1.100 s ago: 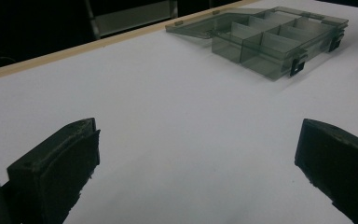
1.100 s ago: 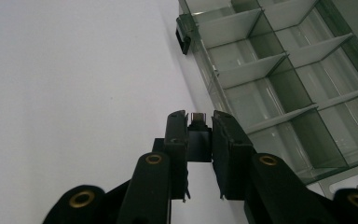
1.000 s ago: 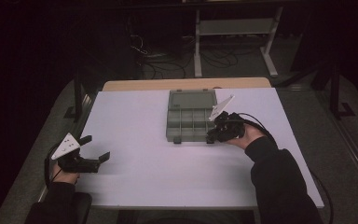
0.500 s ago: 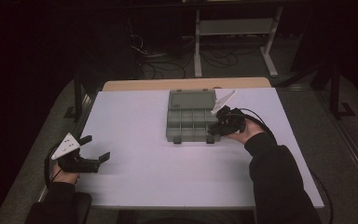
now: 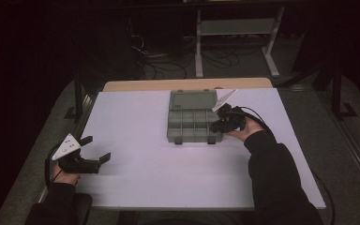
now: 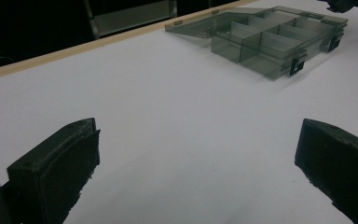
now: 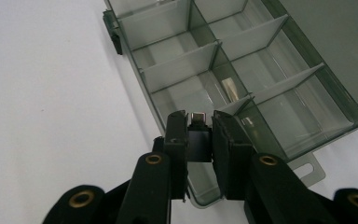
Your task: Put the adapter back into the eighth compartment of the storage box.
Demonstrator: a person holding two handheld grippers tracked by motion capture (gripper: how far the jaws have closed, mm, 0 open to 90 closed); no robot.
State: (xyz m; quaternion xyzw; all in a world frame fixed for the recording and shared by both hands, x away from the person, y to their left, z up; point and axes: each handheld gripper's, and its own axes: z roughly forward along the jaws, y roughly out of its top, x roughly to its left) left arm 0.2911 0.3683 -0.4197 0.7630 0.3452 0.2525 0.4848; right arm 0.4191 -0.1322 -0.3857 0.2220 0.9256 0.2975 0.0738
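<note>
— Shifted a little up along the organiser box's (image 5: 192, 123) right edge since the earlier frames: right gripper (image 5: 217, 125), now beside the middle of that edge rather than at the near right corner. Left gripper (image 5: 93, 151) unchanged, down at the near left of the white table (image 5: 136, 187).

— Holding anything on the right?

— Clenched on a small dark block (image 7: 199, 143) with a metal tip at its far end, pinched between the two pads. Seen in the right gripper view just above the box's rim (image 7: 168, 128), over one of the compartments along that edge.

— And the box itself?

— Grey, see-through, lying open in the far middle of the table, lid (image 5: 193, 100) flat on the far side, latches (image 5: 178, 140) on the near side. Split by dividers (image 7: 179, 65) into several compartments. Hard to tell from here whether anything lies in them; only a bright glint on the floor of one.

— Left side?

— Released: jaws spread wide with bare tabletop between them in the left gripper view, nothing gripped. Well apart from the box (image 6: 270, 44), which sits far off at the upper right of that view.

— Any contact between block and box?

— Cannot tell; close to the rim, but touching or hovering not clear.
</note>
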